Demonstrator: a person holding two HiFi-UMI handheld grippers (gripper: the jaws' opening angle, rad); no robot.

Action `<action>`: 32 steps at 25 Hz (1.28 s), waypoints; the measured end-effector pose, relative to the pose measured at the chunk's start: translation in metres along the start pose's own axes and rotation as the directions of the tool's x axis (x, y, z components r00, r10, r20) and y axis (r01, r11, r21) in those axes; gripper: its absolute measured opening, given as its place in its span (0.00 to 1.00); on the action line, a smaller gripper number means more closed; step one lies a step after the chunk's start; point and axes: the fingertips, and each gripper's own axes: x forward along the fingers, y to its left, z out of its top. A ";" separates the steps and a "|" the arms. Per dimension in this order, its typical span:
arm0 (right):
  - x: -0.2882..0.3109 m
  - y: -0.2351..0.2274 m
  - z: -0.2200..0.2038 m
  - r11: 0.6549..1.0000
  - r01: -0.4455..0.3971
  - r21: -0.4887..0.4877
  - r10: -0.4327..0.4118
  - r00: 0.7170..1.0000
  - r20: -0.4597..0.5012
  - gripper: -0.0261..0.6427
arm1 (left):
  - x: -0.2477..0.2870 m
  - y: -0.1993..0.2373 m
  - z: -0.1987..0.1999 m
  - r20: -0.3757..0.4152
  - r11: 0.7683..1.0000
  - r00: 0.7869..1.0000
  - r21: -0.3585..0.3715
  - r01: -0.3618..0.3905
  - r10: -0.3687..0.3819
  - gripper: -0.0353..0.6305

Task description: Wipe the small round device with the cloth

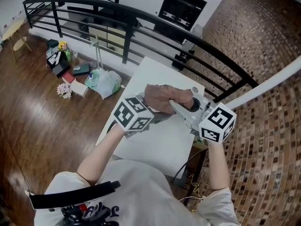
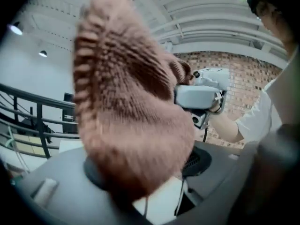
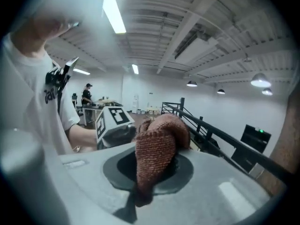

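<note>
As seen from the head view, held both tools together above a white table at mid-frame, with a brownish-pink knitted cloth bunched between them. Placed the left gripper at centre left and the right gripper at centre right, tips close together beneath the cloth.

In the left gripper view, filled the centre and left of the frame with the cloth, blurred. Closed the jaws on its bunched lower end at bottom centre, with a sliver of white table showing between the jaws just beside it. Met the pale body of the right gripper at the cloth's upper right edge.

In the right gripper view, pressed the jaws together on a narrow tail of the cloth at bottom centre. Raised the rest in a rounded hump toward mid-frame, just beside the left gripper's marker cube at centre left.

Could not tell the small round device apart from the gripper parts in any view.

Framed the table, in the head view, with dark wooden floor at left, brick-patterned floor at right, a black railing across the top and a pale green bag at upper left.
</note>
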 end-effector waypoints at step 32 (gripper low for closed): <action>-0.014 -0.067 -0.050 0.976 0.185 0.115 -0.170 0.978 -0.123 0.07 | -0.001 -0.025 -0.015 0.048 0.985 0.986 -0.060 0.161 -0.158 0.54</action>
